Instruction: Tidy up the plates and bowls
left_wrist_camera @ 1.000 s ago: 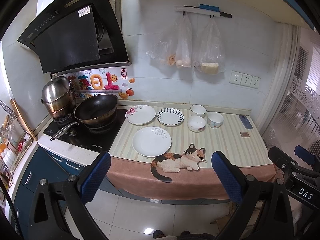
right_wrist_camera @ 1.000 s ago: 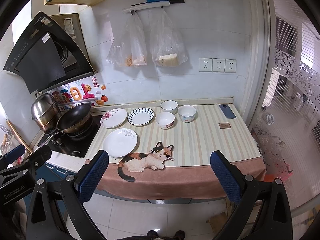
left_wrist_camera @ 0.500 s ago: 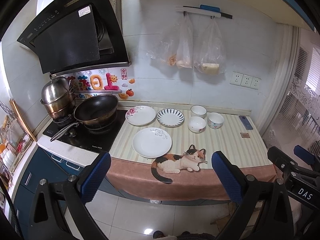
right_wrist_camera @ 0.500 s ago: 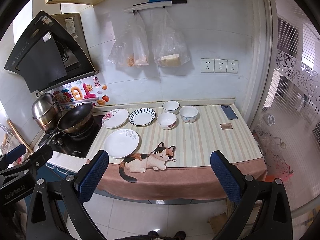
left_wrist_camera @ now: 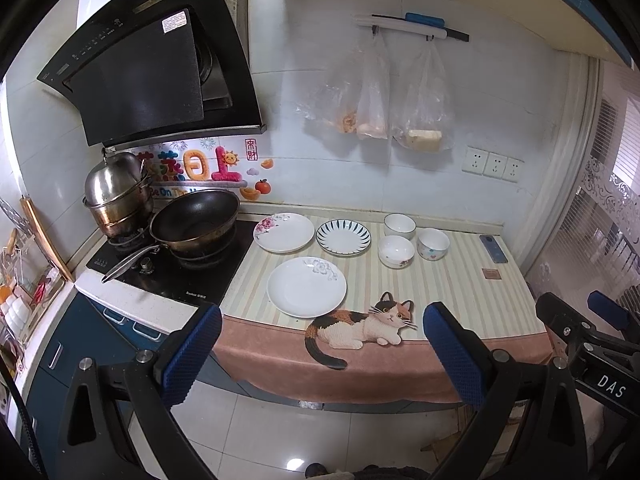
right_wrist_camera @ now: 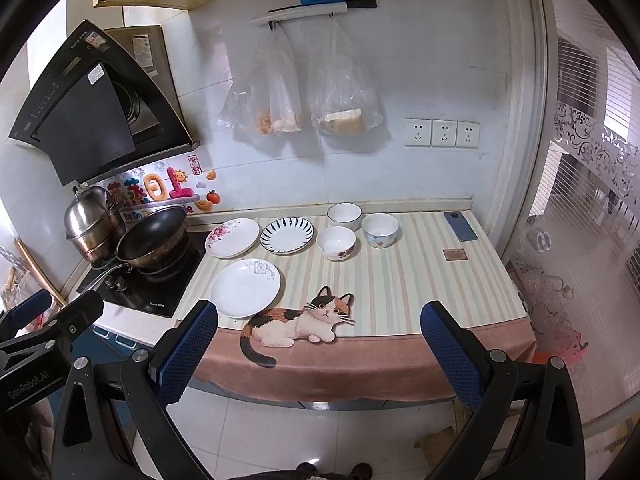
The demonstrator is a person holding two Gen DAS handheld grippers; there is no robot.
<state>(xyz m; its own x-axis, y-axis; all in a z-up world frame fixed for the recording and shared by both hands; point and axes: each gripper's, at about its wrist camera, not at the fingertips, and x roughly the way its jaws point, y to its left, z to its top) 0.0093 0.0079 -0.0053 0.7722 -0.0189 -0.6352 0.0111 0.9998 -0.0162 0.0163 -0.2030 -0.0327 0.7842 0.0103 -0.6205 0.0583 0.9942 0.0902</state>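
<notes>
Left tool (left_wrist_camera: 322,350) and right tool (right_wrist_camera: 318,350) both gape wide (nothing held), level, side by side

Both wrist cameras are hovering well back from the table (left_wrist_camera: 460,280), out over the tiled floor (left_wrist_camera: 260,432), and are looking forward and slightly down along their own wide-spread tongs toward the back wall. The left view is sitting further left, taking in more of the stove (left_wrist_camera: 172,268) and range hood (left_wrist_camera: 152,72), and is catching the right tongs (left_wrist_camera: 592,320) at its right edge. The right view is facing the same wall from further right, showing more of the patterned glass door (right_wrist_camera: 580,208), with the left tongs (right_wrist_camera: 48,316) at its left edge. Both are sharing the plates, bowls, cat picture (right_wrist_camera: 300,320), hanging bags and wall sockets (right_wrist_camera: 442,133).
</notes>
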